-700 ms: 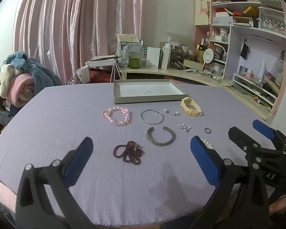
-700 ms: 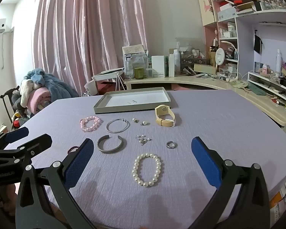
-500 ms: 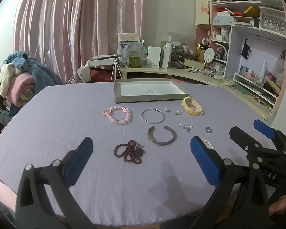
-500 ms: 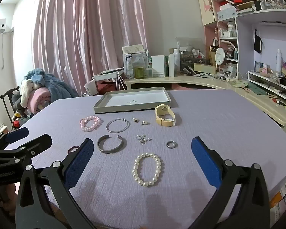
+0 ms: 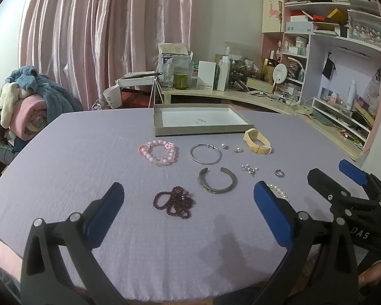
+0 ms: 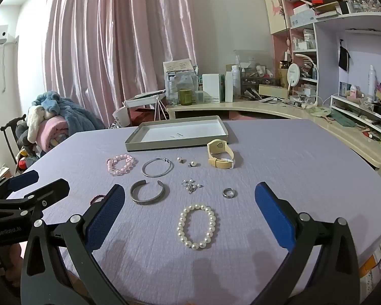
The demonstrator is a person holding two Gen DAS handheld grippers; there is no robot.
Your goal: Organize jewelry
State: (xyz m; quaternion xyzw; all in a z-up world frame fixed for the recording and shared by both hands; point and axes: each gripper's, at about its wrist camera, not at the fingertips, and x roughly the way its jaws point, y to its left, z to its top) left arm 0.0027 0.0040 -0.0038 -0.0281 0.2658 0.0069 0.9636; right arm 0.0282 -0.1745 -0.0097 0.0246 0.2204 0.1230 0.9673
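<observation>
Jewelry lies spread on the purple tablecloth in front of a shallow grey tray. There are a pink bead bracelet, a silver bangle, a grey cuff, a dark red bead strand, a cream watch, a ring, small earrings and a pearl bracelet. My left gripper hangs open just short of the red beads. My right gripper hangs open just short of the pearl bracelet. Neither holds anything.
The round table's front edge lies just under both grippers. A chair piled with blankets stands at the left. A cluttered desk and shelves fill the back right, with pink curtains behind.
</observation>
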